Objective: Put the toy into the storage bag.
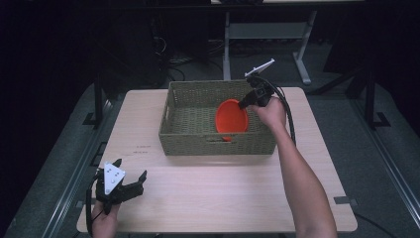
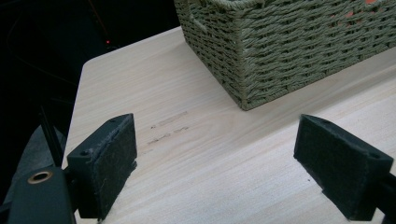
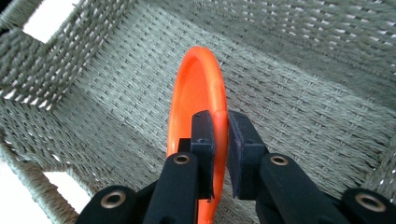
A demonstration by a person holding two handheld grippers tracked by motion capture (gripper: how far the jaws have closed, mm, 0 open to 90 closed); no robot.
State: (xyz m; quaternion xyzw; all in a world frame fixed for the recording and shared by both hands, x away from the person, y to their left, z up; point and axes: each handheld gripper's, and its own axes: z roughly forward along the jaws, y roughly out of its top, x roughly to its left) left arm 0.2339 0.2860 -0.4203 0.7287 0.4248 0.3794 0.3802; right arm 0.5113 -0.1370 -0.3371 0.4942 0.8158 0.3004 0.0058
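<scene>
The bench point(image 1: 208, 193) takes up the middle of the high view, pale wood, with a dark floor all round it. On its far half sits the basket point(image 1: 218, 141), woven and greenish, a handle slot cut in its near wall. In the left gripper view one corner of that basket point(image 2: 243, 70) stands just ahead, with a few faint marks on the wood before it.

Inside the basket, toward its right side, there's the plate point(image 1: 231, 116), orange and held up on edge (tilted, face toward the left). The right gripper point(image 1: 246, 102) reaches in over the basket's right rim, hand behind it, cable trailing back. From its own view the jaws are pinched on the plate's rim point(image 3: 205, 88), one pad either side, woven wall and floor behind.

Down at the near left corner, the left gripper point(image 1: 130, 182) rests low over the bench, jaws spread wide with nothing between them, well apart from the basket.
</scene>
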